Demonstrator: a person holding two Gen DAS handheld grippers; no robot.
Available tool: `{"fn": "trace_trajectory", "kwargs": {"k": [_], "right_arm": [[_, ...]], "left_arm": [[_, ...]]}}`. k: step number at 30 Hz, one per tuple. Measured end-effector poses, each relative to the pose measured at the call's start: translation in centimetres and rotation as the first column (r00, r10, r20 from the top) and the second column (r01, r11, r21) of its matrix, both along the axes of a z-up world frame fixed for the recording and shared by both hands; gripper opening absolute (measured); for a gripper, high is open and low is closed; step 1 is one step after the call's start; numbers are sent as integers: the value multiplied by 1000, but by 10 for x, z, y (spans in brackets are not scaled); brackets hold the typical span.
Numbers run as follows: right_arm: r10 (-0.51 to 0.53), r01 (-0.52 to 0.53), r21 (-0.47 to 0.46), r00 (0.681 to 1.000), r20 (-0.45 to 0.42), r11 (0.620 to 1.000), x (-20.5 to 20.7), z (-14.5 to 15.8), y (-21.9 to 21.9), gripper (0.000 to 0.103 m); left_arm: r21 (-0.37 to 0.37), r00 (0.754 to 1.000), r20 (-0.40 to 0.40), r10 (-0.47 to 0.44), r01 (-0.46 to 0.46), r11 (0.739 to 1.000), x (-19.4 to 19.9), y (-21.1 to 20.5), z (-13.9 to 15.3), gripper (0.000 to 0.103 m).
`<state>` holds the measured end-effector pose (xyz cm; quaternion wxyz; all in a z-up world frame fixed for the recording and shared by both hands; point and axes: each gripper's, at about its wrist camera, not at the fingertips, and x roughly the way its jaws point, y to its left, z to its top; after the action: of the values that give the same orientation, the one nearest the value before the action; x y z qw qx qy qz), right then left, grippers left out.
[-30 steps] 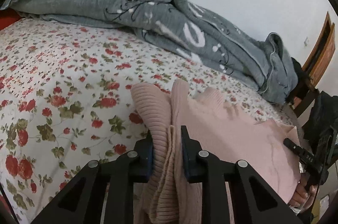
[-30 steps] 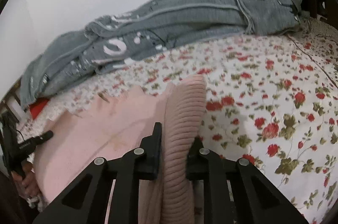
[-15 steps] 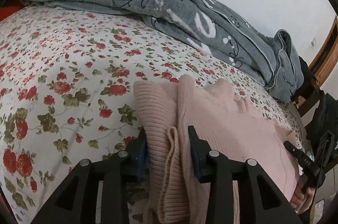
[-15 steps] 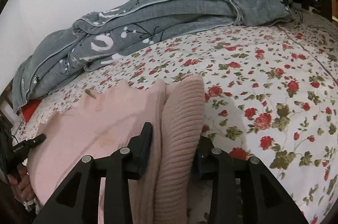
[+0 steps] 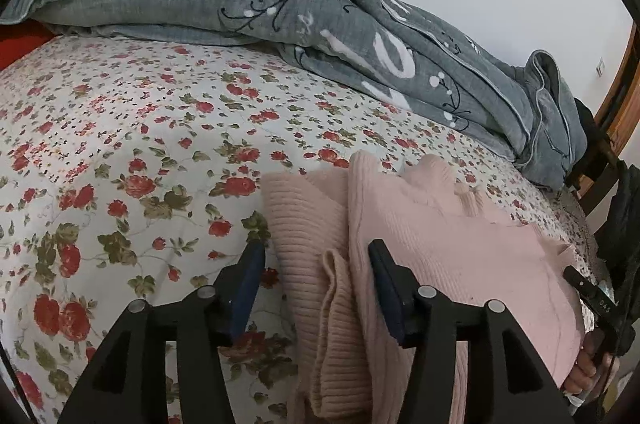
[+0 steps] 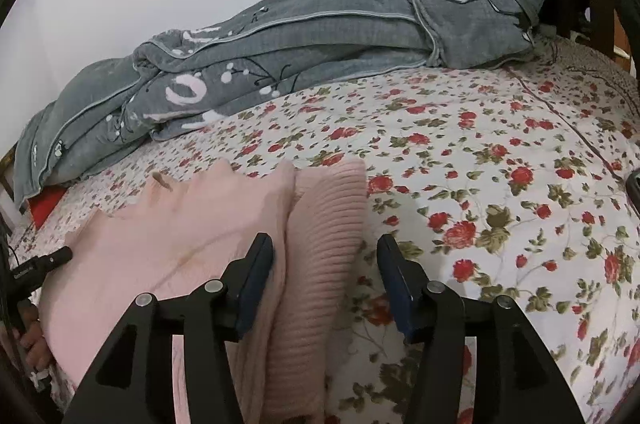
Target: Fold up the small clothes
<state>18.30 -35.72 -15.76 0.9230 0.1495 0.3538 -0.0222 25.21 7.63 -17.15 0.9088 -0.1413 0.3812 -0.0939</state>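
while both grippers (image 5: 316, 264) (image 6: 326, 258) have just been opening off the pink sweater (image 5: 440, 248), a grey quilt (image 5: 280, 8) lies behind.

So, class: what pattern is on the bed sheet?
The bed sheet is white with red roses and green leaves, clearest in the left wrist view.

i can't read much here: small white characters sit on the black gripper finger (image 5: 591, 294) at the right edge of my left wrist view, too tiny to make out.

Ribbed matt knit pink sweater (image 5: 420, 244) lies on smooth floral cotton-looking bedsheet (image 5: 140, 144); grey quilt (image 5: 280, 4) perhaps brushed cloth.
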Motion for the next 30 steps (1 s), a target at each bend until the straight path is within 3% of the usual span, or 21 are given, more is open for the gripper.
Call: {"fn": "trace_trajectory", "kwargs": {"k": [5, 10, 16, 22, 30], "right_arm": [[-14, 15, -44, 999, 31, 999, -9, 21, 7, 53], [45, -43, -47, 998, 51, 998, -24, 32, 44, 54], [203, -195, -175, 979, 28, 965, -45, 17, 129, 54], [198, -191, -309, 980, -10, 932, -38, -4, 174, 57], [155, -166, -236, 986, -65, 958, 3, -5, 175, 57]], "left_arm": [[-36, 1000, 2, -7, 7, 999, -2, 7, 3, 61], [-81, 998, -44, -41, 37, 996, -2, 6, -3, 61], [-52, 995, -68, -72, 68, 996, -12, -4, -8, 63], [-38, 995, -78, -59, 56, 998, -14, -6, -9, 65], [-35, 994, -89, -63, 60, 998, -12, -6, -10, 66]]}}
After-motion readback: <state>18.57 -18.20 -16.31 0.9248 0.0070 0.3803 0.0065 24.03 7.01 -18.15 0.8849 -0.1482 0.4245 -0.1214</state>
